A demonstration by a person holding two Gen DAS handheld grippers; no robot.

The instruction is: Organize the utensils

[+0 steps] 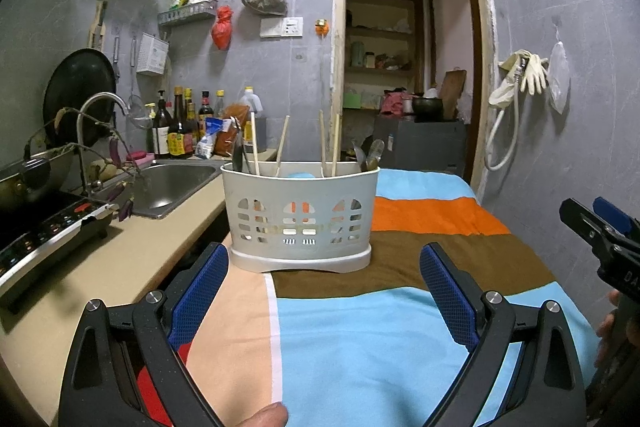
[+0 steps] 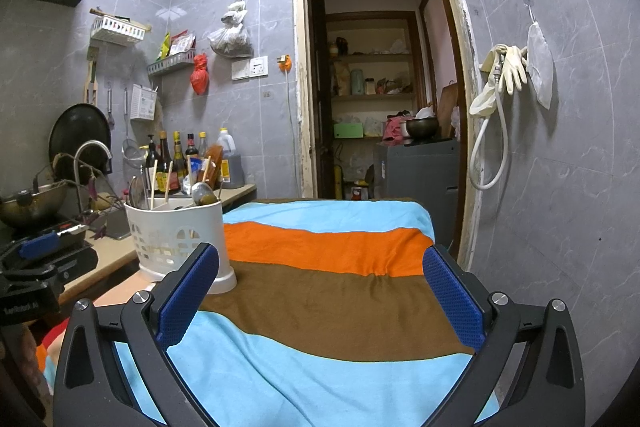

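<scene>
A grey-tiled kitchen with an open doorway [image 2: 380,67] surrounded a table covered by a striped cloth [image 1: 400,327] of blue, brown and orange, with a steel sink [image 1: 172,187] set in the counter alongside. On the cloth's brown stripe, at its counter-side edge, stood a white utensil holder [image 1: 300,219], upright, with chopsticks [image 1: 282,145] and spoons [image 1: 370,155] rising from its compartments. The left gripper [image 1: 324,263] hovered low over the cloth, jaws spread wide and empty, the holder straight ahead between and just beyond the fingertips. The right gripper [image 2: 320,263], equally wide open and empty, had the holder ahead, partly behind its left finger [image 2: 188,295].
</scene>
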